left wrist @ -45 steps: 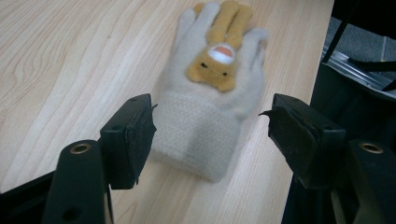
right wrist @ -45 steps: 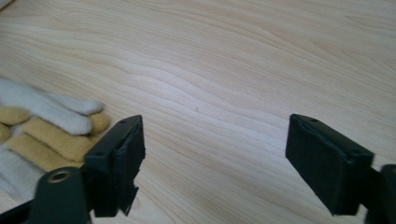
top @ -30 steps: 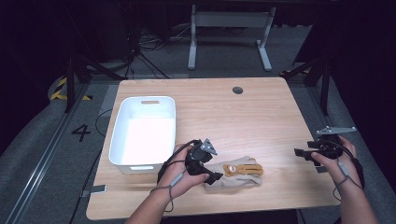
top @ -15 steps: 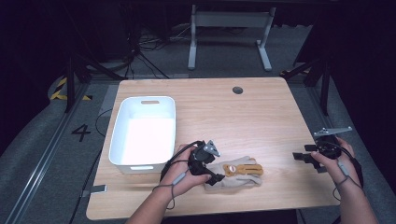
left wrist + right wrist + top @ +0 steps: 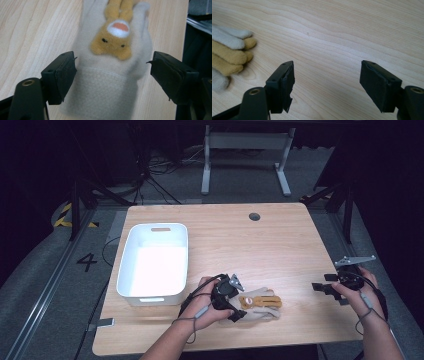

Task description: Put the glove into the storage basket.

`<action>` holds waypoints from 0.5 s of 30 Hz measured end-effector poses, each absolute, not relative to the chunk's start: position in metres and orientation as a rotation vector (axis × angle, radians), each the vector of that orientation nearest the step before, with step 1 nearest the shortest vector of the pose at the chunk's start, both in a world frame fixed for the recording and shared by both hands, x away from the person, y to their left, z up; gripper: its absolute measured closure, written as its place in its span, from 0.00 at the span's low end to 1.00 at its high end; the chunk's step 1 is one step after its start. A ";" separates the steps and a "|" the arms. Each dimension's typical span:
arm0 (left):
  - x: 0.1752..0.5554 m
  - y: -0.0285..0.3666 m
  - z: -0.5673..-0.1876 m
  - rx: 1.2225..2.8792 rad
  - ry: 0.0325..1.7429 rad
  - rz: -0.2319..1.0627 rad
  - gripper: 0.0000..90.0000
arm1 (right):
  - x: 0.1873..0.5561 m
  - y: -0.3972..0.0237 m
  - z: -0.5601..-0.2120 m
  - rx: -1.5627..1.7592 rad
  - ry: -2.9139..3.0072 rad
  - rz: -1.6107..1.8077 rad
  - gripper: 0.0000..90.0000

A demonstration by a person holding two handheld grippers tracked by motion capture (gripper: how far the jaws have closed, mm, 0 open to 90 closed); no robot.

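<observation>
The glove (image 5: 107, 75) lies flat on my bench (image 5: 280, 245), its cuff between my left gripper's (image 5: 112, 75) fingers (image 5: 62, 75), which have just been widening, while my right gripper's (image 5: 329, 87) fingers gape empty.

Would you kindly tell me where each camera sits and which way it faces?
High view: above the person's side, facing forward and down on the table; forearms and both hand-held grippers show.
Left gripper view: on the left hand-held gripper, looking along open jaws at the glove.
Right gripper view: on the right hand-held gripper, facing bare wood.
All three views share the glove.
</observation>
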State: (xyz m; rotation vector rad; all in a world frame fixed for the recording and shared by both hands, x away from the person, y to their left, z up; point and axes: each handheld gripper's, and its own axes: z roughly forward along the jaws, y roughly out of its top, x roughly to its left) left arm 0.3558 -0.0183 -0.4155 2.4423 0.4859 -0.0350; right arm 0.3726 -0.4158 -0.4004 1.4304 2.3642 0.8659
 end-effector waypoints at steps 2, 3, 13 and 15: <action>0.354 -0.024 -0.419 2.483 0.470 0.016 0.22 | 0.373 -0.415 -0.401 1.430 2.363 0.864 0.31; 0.353 -0.026 -0.420 2.502 0.472 0.030 0.23 | 0.373 -0.415 -0.401 1.429 2.360 0.868 0.30; 0.353 -0.033 -0.426 2.544 0.471 0.031 0.20 | 0.374 -0.414 -0.400 1.421 2.343 0.860 0.27; 0.353 -0.034 -0.427 2.545 0.474 0.031 0.20 | 0.374 -0.413 -0.400 1.419 2.351 0.861 0.27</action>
